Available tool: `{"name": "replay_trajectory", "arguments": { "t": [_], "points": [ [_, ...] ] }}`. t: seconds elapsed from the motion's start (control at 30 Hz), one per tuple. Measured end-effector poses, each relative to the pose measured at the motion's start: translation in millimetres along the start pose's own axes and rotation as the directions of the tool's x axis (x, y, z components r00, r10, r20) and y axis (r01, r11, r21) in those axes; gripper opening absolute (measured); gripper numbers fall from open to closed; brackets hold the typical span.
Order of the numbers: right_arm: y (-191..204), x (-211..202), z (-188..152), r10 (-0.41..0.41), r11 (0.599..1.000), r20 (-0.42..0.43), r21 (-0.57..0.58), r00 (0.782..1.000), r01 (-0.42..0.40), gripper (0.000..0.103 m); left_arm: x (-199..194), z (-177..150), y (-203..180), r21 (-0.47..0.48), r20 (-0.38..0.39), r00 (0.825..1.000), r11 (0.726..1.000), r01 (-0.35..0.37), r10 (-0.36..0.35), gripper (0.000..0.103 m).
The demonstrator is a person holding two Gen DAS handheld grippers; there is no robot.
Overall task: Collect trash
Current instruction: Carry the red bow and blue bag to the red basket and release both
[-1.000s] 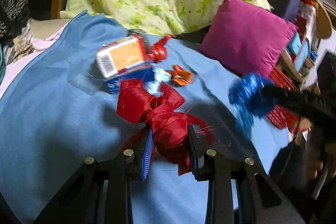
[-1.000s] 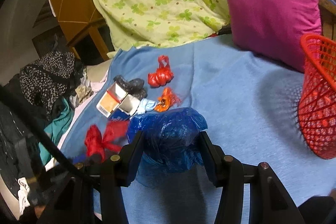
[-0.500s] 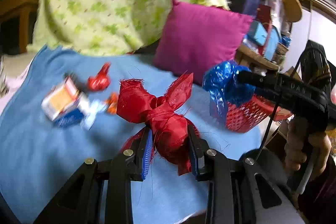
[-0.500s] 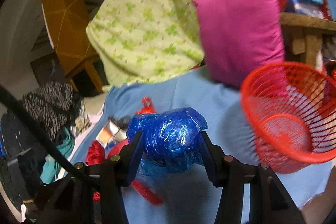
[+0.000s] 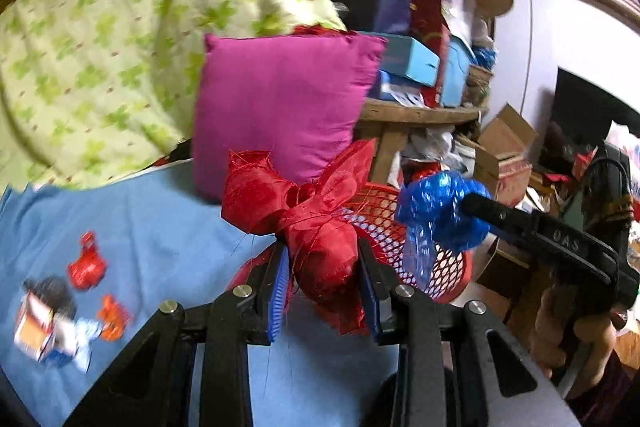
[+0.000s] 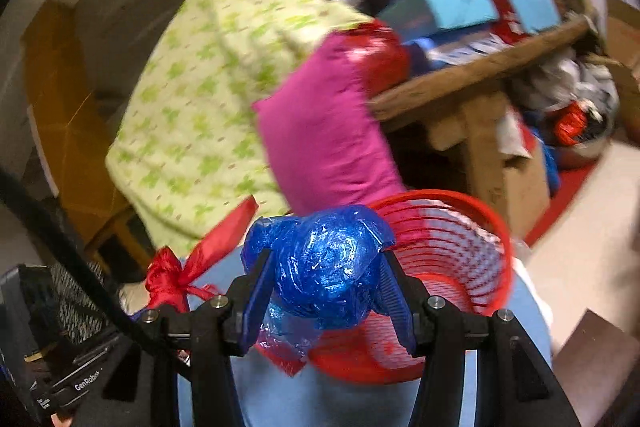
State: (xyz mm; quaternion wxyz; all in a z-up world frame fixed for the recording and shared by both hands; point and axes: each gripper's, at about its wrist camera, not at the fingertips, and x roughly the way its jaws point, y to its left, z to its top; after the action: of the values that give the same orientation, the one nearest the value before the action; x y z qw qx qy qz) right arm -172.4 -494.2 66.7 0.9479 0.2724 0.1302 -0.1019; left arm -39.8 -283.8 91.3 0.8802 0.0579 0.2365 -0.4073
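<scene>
Layout: both held bundles at the basket, loose trash left behind on the sheet.

The cloth bundle (image 5: 320,227) sits between the left gripper (image 5: 323,283) fingers, before the mesh basket (image 5: 448,267). The crumpled plastic bag (image 6: 324,271), in the right gripper (image 6: 326,291), hangs over the basket rim. The pillow (image 5: 276,107) stands behind the basket. A carton (image 5: 36,327) and small scraps (image 5: 86,265) lie on the bed sheet (image 5: 152,227), far left.
</scene>
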Motion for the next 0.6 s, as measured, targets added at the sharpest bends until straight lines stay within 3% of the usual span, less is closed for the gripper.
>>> {"name": "replay_trajectory", "arguments": {
  "t": [0.17,0.33,0.53,0.6],
  "points": [
    [-37,4,4,-0.033,0.995,-0.018,0.098,0.999,0.034,0.057,41,22,-29,0.019,-0.034,0.999,1.000,0.025,-0.024,0.038],
    [-56,10,0,-0.039,0.988,-0.052,0.144,0.998,0.046,0.060,71,19,-40,0.039,-0.099,0.995,0.999,-0.001,0.005,0.061],
    [-62,15,-4,-0.019,0.984,-0.062,0.176,0.998,0.030,0.063,60,6,-25,0.007,-0.108,0.994,1.000,-0.005,0.006,0.062],
    [-57,13,-3,-0.010,0.986,-0.053,0.167,0.999,0.019,0.064,48,-1,-15,-0.010,-0.099,0.995,1.000,-0.021,0.020,0.066]
  ]
}}
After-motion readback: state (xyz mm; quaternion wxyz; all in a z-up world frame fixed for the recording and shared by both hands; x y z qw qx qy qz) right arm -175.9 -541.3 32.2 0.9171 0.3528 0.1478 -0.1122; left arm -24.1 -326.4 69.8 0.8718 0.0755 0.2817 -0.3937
